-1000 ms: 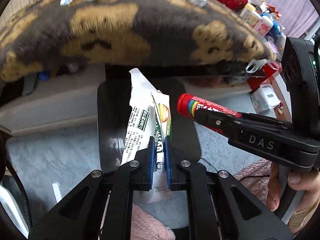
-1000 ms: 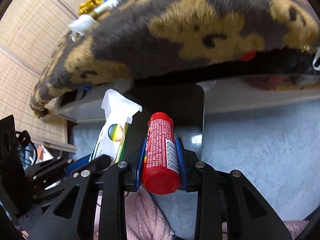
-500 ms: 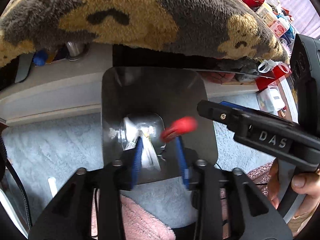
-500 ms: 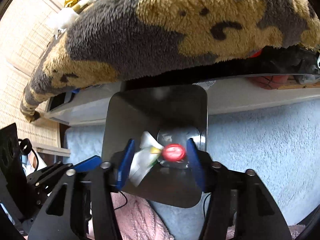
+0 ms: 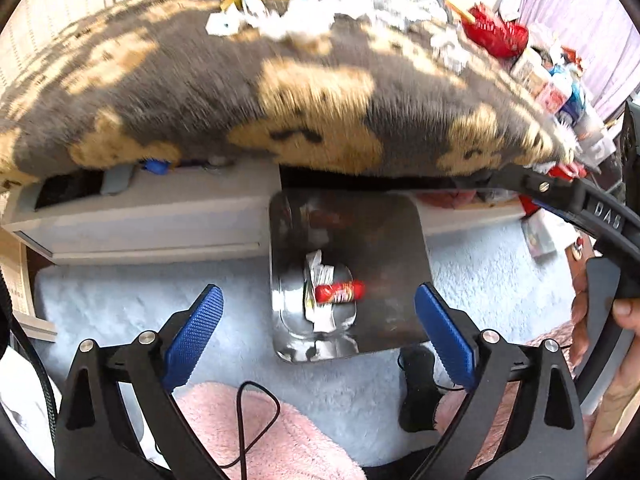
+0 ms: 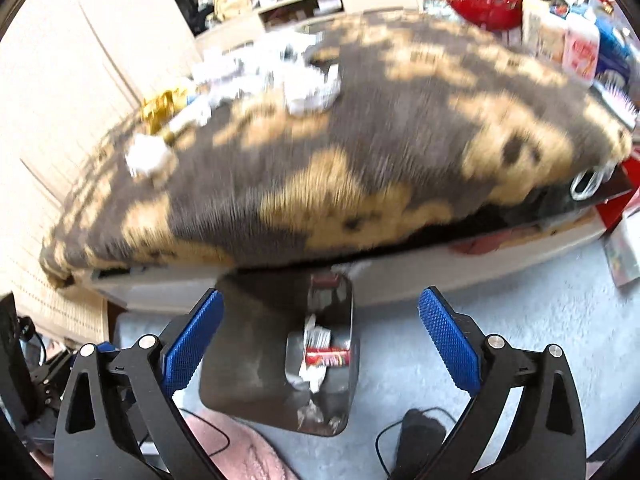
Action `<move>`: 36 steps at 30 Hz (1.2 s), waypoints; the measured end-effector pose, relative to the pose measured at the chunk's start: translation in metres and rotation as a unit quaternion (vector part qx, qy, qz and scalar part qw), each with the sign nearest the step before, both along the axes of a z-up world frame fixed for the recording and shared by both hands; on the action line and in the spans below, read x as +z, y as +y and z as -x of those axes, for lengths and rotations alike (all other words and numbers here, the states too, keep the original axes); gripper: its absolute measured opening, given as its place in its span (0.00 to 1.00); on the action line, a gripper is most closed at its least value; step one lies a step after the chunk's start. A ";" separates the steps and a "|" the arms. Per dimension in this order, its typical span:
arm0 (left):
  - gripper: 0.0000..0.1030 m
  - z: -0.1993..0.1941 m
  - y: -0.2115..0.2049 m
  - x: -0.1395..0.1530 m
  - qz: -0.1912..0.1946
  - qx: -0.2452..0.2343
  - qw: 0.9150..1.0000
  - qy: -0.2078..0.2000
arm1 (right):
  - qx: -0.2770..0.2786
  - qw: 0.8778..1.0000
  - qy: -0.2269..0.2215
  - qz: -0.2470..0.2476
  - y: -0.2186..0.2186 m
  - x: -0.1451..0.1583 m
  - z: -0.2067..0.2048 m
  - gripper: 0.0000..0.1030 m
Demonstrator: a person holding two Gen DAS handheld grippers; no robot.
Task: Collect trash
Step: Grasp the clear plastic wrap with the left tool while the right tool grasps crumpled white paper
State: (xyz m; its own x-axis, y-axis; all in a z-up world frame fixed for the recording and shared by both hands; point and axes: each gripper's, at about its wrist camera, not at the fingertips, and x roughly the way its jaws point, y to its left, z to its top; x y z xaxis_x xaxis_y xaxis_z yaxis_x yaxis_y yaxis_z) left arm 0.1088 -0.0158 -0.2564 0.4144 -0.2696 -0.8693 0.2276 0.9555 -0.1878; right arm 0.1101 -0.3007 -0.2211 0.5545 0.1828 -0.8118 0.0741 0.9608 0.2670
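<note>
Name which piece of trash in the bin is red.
The red tube, lying on its side across the white wrapper at the bottom of the metal bin; the wrapper beneath it is mostly white.

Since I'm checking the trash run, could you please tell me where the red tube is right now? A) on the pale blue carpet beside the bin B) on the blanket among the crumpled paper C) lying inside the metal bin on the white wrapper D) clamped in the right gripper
C: the red tube lies inside the metal bin on the white wrapper, with nothing between either gripper's jaws.
</note>
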 end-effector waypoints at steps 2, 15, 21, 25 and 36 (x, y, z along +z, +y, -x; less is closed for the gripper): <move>0.90 -0.004 0.005 0.015 0.002 0.004 1.000 -0.014 | 0.000 1.000 -0.016 0.008 -0.005 0.018 -0.007 0.96; 0.90 -0.081 0.006 0.072 0.010 0.024 0.997 -0.076 | 0.000 0.998 -0.061 0.021 -0.003 0.061 -0.088 0.96; 0.89 -0.120 -0.004 0.076 0.010 0.027 0.996 -0.080 | 0.006 0.998 -0.060 0.025 0.005 0.054 -0.119 0.96; 0.87 -0.141 -0.014 0.071 0.003 0.023 0.997 -0.078 | 0.004 0.998 -0.059 0.016 0.005 0.044 -0.134 0.96; 0.48 -0.183 -0.026 0.036 -0.007 0.022 0.999 -0.045 | 0.032 0.998 -0.042 0.033 0.018 0.019 -0.160 0.73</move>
State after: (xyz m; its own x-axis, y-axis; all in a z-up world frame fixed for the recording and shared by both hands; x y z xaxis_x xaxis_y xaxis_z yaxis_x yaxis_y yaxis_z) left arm 0.2915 -0.0421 -0.2208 0.5021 -0.2365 -0.8318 0.1997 0.9676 -0.1546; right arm 0.2704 -0.2825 -0.2025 0.6093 0.1690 -0.7748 -0.0086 0.9784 0.2066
